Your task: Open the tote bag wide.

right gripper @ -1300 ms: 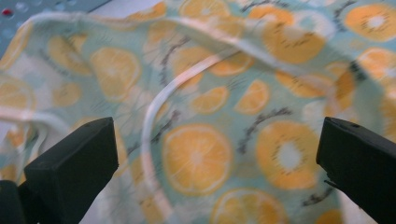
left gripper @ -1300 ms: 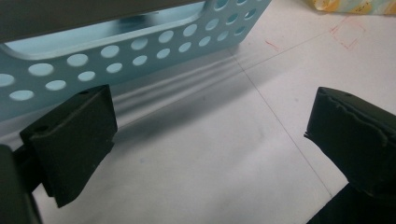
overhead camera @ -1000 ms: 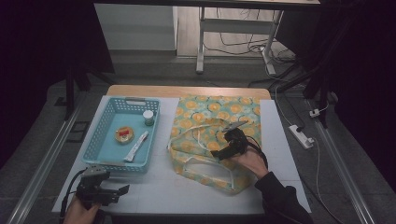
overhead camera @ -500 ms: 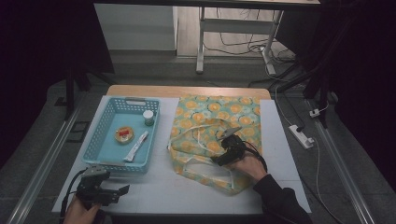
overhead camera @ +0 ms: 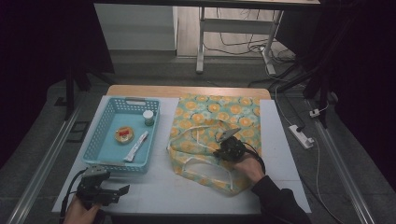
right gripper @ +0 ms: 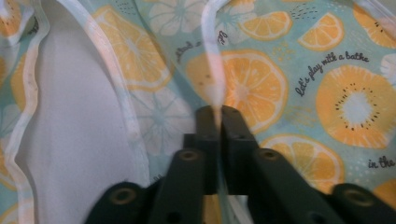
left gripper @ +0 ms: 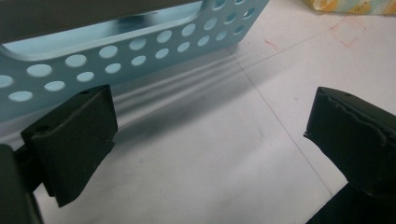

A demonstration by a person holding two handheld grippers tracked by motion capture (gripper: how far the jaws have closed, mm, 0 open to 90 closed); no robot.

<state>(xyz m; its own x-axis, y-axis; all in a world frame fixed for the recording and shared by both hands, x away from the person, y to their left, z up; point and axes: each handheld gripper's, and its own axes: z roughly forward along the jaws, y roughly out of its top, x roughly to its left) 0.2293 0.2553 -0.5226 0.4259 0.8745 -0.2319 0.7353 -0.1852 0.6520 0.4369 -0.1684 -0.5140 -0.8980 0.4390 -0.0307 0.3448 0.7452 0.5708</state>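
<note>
Fingers (right gripper: 236,135) of right gripper (right gripper: 217,111) just closed, clamped on white strap (right gripper: 214,70) — fruit-print bag (overhead camera: 233,109): light, limp, best lifted by straps; left gripper (left gripper: 205,140) agape, empty.

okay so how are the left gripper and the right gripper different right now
The left gripper stands open over bare table beside the blue basket, nothing between its fingers; the right gripper has just been closing and is shut on the bag handle. The left gripper sits at the table's near edge; the right gripper is over the fruit-print bag. Both are black and hand-held.
</note>
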